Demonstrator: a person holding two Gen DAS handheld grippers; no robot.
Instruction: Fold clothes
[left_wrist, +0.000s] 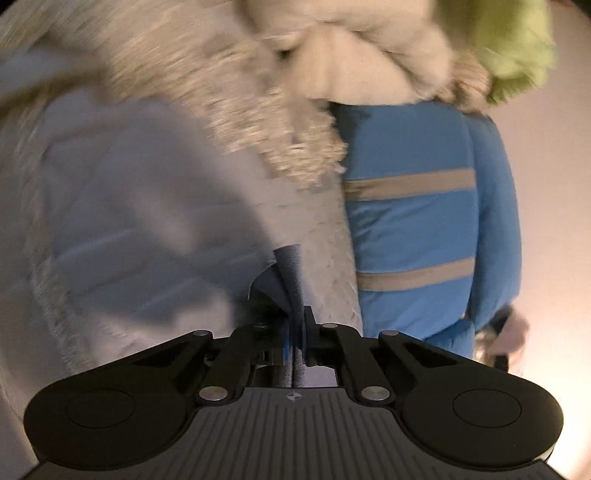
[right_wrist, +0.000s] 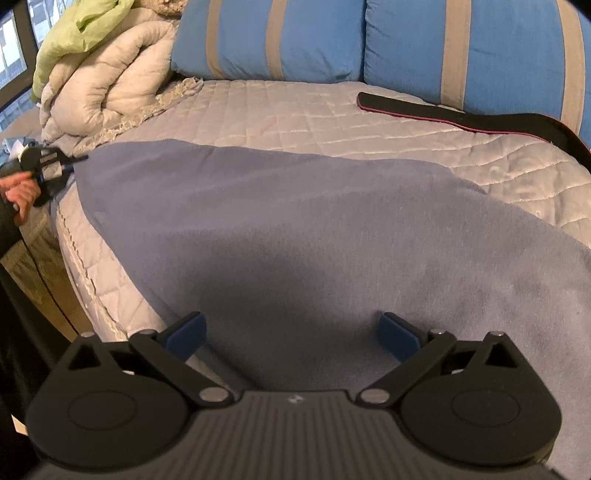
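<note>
Blue-grey fleece cloth (left_wrist: 290, 280) shows in our left wrist view as a thin pinched corner, soft and napped, running straight into the left gripper (left_wrist: 295, 332), whose fingers are closed tight on it. Behind it the picture is blurred: a pale quilted bedspread (left_wrist: 147, 221), a shaggy cream fringe (left_wrist: 280, 147) and a blue pillow (left_wrist: 413, 229) with grey bands.

From our right wrist view the same cloth (right_wrist: 295, 229) lies spread wide and fairly smooth over the near side of the bed (right_wrist: 332, 110), one far corner drawn toward the left gripper (right_wrist: 72, 164), held in a hand (right_wrist: 20, 194) at the bed's edge. Our right gripper (right_wrist: 291, 334) hovers over the near hem, fingers wide apart and gripping nothing. We judge the cloth laid out in a single layer, with no fold visible in it now. A rolled puffy duvet (right_wrist: 107, 81) and a black strap (right_wrist: 461, 116) lie well apart from it.
</note>
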